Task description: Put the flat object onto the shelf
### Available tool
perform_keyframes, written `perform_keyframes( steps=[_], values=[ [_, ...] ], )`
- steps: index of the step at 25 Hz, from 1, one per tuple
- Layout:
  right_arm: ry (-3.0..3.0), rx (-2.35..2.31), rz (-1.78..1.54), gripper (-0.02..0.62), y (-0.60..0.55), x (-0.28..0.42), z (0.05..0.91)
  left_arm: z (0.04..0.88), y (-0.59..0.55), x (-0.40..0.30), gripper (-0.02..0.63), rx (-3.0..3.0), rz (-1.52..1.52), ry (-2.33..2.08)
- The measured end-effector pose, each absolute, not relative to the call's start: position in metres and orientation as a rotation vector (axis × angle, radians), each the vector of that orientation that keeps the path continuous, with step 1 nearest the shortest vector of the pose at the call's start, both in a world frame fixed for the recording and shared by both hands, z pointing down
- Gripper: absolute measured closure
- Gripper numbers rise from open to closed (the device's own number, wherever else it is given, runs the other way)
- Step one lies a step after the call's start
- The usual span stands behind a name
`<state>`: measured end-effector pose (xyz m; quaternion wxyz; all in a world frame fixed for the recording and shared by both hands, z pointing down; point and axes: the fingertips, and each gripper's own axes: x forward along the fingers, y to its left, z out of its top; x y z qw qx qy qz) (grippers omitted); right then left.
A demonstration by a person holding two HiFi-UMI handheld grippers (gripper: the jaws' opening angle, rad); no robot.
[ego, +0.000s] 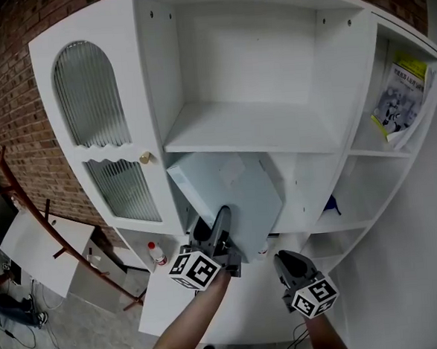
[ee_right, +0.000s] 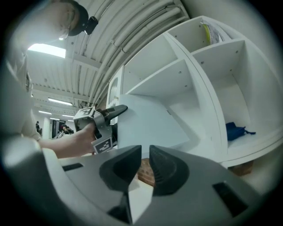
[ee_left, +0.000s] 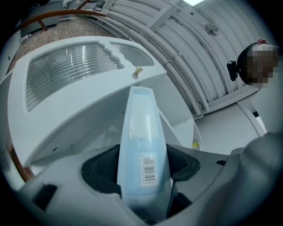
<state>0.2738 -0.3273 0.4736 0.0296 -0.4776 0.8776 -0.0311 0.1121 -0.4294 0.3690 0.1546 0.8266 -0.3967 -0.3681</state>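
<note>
Head view, left tool tilted upward clamping flat box, right tool closed, empty.

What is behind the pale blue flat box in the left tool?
Behind the flat box lies the middle compartment of the white cabinet, below the shelf board. The box covers most of it, so its contents cannot be seen.
</note>
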Motion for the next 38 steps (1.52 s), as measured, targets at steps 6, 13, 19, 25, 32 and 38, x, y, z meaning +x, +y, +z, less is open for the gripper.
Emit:
perform_keyframes(
  steps=[6, 13, 19, 25, 32, 38],
  values=[
    [2.764, -1.391, -0.161, 0.454, -0.338, 0.259, 0.483, 0.371, -0.443, 0.116, 0.305, 2.345, -1.08, -1.133],
    [2.844, -1.357, -0.167, 0.377, -0.357, 0.238, 0.492, 0.371, -0.456, 0.122, 0.302, 2.331, -1.089, -1.157],
    [2.868, -1.405, -0.163, 0.376, -0.372, 0.229, 0.502, 0.369, -0.458, 0.129, 0.301, 2.381, -1.063, -1.141],
    [2.833, -1.451, -0.161, 0.391, -0.375, 0.236, 0.501, 0.372, -0.463, 0.138, 0.299, 2.439, -0.961, -1.094],
    [2.709, -1.556, -0.18, 0.466, -0.377, 0.26, 0.497, 0.382, -0.461, 0.151, 0.284, 2.488, -0.835, -1.075],
    [2.606, -1.645, -0.216, 0.505, -0.38, 0.286, 0.493, 0.398, -0.459, 0.161, 0.278, 2.485, -0.763, -1.016]
  ],
)
